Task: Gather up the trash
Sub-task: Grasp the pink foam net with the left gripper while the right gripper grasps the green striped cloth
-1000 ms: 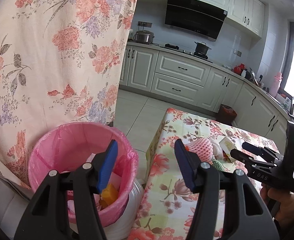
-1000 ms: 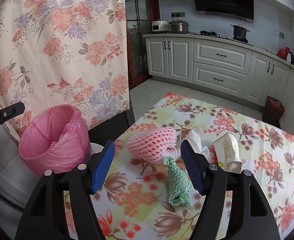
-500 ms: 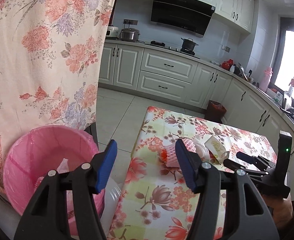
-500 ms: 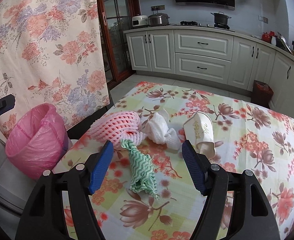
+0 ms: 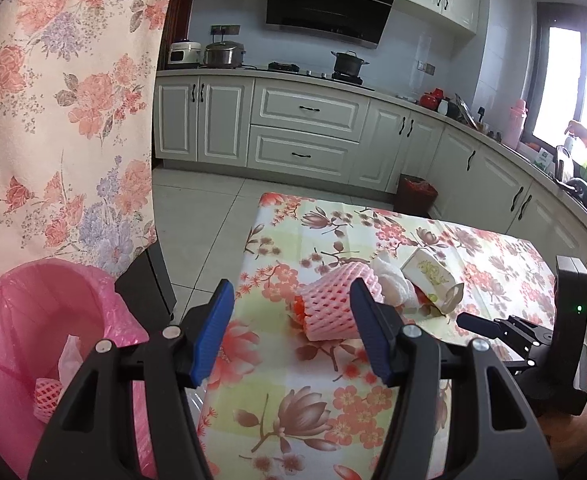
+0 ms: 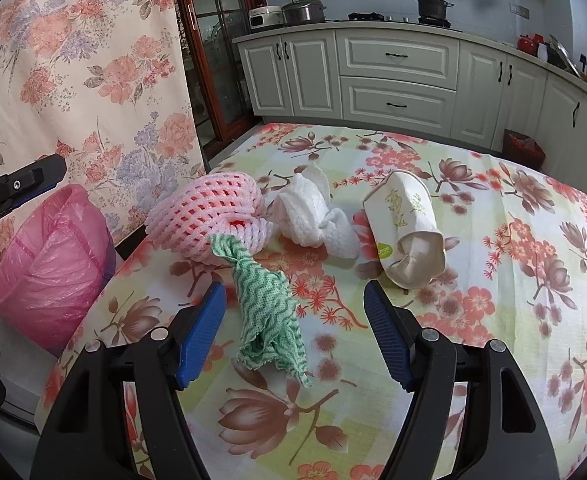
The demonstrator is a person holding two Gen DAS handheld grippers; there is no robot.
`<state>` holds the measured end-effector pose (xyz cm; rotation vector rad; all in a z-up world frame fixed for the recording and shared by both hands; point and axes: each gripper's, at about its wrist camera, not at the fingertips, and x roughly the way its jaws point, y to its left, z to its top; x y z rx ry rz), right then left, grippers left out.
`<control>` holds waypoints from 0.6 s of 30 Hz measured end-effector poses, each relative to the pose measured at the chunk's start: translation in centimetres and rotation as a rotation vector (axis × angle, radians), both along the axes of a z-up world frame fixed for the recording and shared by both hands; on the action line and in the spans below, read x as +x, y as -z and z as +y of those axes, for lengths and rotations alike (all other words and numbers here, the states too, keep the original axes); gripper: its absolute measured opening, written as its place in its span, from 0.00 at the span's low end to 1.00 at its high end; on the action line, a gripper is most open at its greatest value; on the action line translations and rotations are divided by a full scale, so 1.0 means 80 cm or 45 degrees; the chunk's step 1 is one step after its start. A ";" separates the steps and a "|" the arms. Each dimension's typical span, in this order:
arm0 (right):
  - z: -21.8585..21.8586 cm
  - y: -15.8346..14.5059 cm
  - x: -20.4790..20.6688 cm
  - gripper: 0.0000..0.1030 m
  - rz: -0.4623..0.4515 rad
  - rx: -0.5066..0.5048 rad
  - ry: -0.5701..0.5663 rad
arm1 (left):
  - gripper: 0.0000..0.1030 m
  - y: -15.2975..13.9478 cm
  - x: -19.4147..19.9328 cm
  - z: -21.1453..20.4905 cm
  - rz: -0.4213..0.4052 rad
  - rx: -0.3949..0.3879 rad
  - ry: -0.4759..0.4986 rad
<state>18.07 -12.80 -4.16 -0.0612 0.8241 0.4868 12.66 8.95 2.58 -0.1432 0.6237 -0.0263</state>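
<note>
On the floral table [image 6: 493, 340] lie a pink foam fruit net [image 6: 209, 216], a green wavy cloth [image 6: 269, 312], a crumpled white tissue [image 6: 313, 216] and a crushed paper cup [image 6: 407, 224]. My right gripper [image 6: 295, 328] is open and empty, its fingers on either side of the green cloth. My left gripper [image 5: 291, 328] is open and empty, near the table's left edge, facing the foam net [image 5: 327, 306]. The tissue [image 5: 391, 276] and cup [image 5: 433, 284] lie behind the net. A bin with a pink bag [image 5: 33, 332] stands left of the table, with trash inside.
A floral curtain [image 5: 61, 100] hangs behind the bin [image 6: 49, 264]. A dark chair back [image 5: 145, 280] stands between bin and table. Kitchen cabinets [image 5: 305, 132] line the far wall, with a small red-filled bin [image 5: 415, 196] on the floor.
My left gripper has swung right, from over the pink bin to the table edge facing the foam net. My right gripper has moved forward and lower, around the green cloth.
</note>
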 end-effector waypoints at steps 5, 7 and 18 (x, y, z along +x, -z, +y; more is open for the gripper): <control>0.019 0.013 0.005 0.66 0.026 -0.033 0.002 | 0.57 0.018 0.012 -0.005 0.030 0.016 0.019; 0.025 0.018 0.009 0.61 0.042 -0.040 -0.002 | 0.57 0.023 0.016 -0.006 0.039 0.014 0.027; 0.025 0.022 0.016 0.30 0.064 -0.027 -0.030 | 0.57 0.046 0.039 -0.025 0.081 -0.011 0.084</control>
